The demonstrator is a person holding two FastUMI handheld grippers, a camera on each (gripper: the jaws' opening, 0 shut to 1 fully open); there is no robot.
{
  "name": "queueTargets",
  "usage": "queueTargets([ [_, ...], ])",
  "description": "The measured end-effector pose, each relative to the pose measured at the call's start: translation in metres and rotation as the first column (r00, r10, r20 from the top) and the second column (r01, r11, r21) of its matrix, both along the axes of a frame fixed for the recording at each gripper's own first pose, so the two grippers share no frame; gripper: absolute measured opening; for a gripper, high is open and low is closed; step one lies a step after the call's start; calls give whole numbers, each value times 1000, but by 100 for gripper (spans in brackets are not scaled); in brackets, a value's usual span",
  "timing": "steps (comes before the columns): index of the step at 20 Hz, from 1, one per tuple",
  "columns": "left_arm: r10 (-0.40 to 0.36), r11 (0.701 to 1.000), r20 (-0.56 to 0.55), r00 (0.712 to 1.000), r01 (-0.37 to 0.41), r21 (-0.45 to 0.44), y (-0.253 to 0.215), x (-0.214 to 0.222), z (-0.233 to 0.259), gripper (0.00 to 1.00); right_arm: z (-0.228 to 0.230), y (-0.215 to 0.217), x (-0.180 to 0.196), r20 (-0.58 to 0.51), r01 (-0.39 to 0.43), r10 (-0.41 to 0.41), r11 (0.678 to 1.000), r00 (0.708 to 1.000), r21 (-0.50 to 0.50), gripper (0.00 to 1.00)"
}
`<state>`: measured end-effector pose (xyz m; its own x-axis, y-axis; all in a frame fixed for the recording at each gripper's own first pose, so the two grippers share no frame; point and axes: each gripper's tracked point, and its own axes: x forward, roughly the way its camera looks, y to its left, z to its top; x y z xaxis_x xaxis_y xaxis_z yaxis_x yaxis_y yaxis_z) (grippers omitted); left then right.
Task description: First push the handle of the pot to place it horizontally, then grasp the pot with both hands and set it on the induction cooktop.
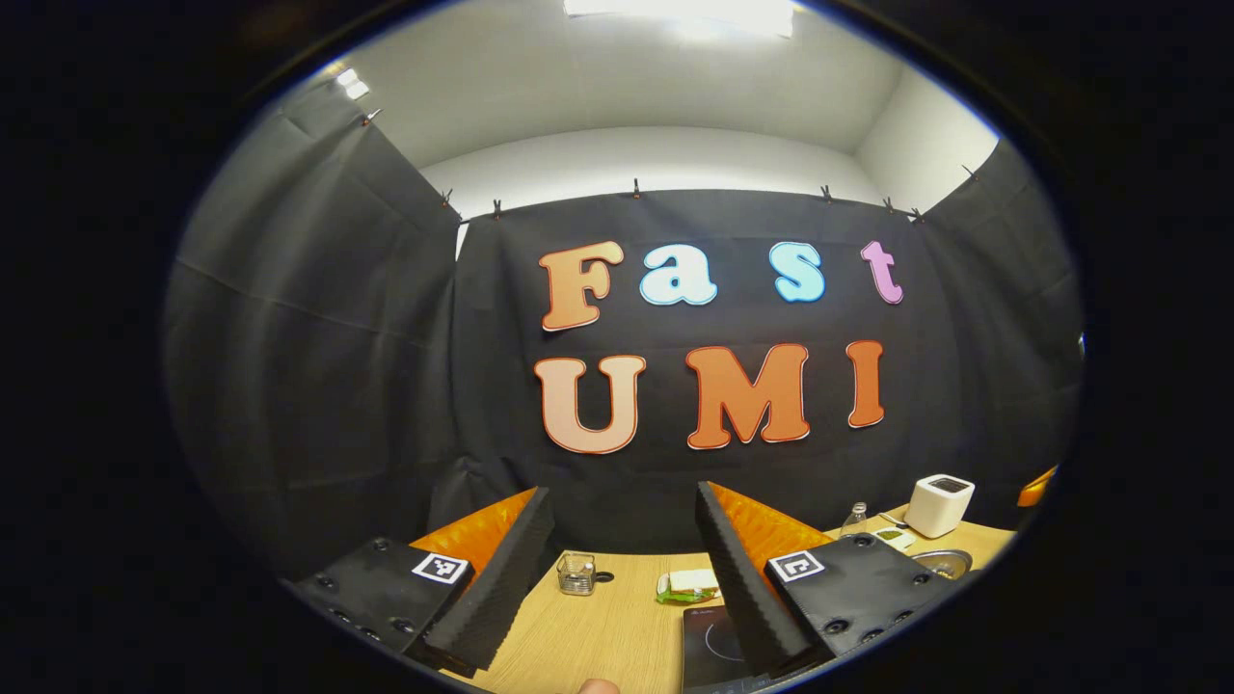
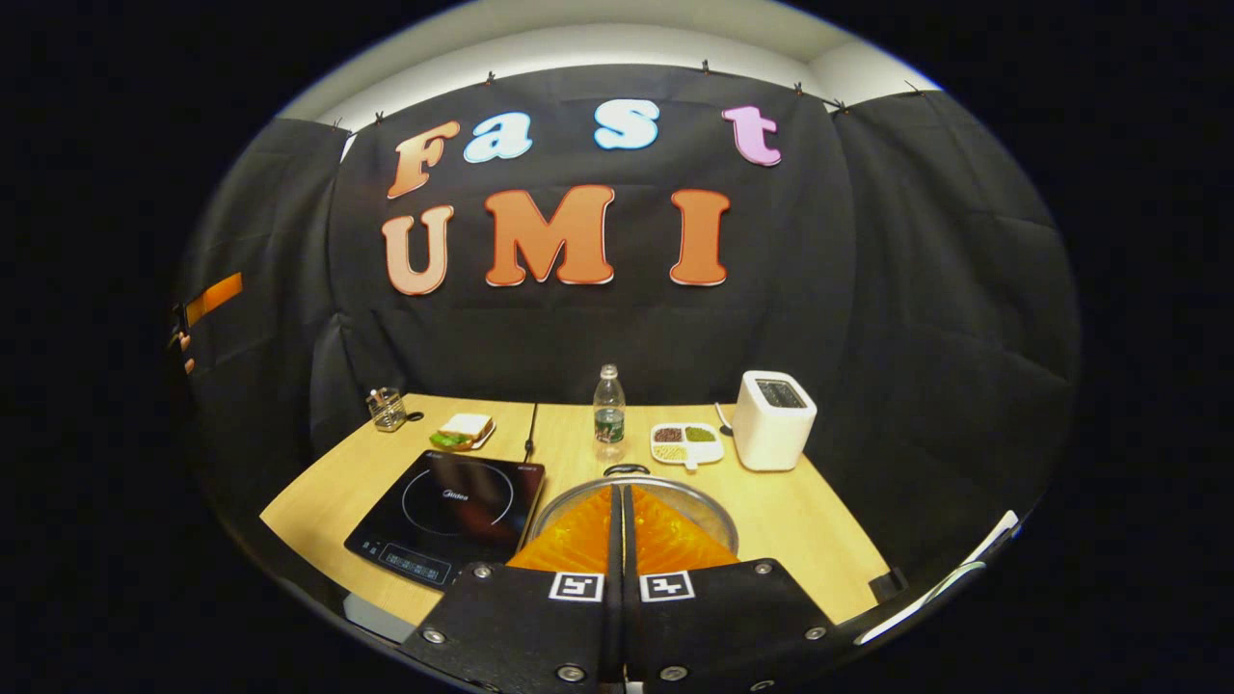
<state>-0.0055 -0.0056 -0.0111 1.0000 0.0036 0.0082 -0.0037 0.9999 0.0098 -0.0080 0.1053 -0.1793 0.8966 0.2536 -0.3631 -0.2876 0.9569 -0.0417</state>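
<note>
Ahead of me the steel pot (image 2: 631, 501) sits upright on the wooden table, just right of the induction cooktop (image 2: 448, 516), its round rim half hidden and a small dark handle (image 2: 627, 469) showing at its far edge. The cooktop is a flat black glass slab with a ring mark, lying bare and skewed on that table.

**My Two Claws, Up Close**

My left gripper (image 1: 625, 540) has two long fingers faced with black ribbed foam, their outer sides bright orange plastic with a ridged texture. Each finger sits on a matte black plate (image 1: 853, 588) studded with round dark screws and carrying a small square black-and-white marker (image 1: 796, 566). My right gripper (image 2: 617, 525) is built the same: orange ridged fingers, black plates, silver screw heads (image 2: 570, 672), and paired square markers.
</note>
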Motion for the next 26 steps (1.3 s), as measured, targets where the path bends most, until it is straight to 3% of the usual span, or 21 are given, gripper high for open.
queueTargets([
  [6, -22, 1000, -17, 1000, 23, 17, -13, -6, -7, 99, -70, 8, 0, -168, -12, 13, 1000, 986, 8, 0],
  [13, -10, 1000, -11, 1000, 10, 12, -12, -6, -3, 98, -145, 15, -22, -357, -55, 54, 998, 933, 8, 0],
  [26, -32, 999, -13, 999, 32, 19, -24, -11, -2, 99, -213, 19, -45, -512, -93, 65, 995, 857, -30, 0],
])
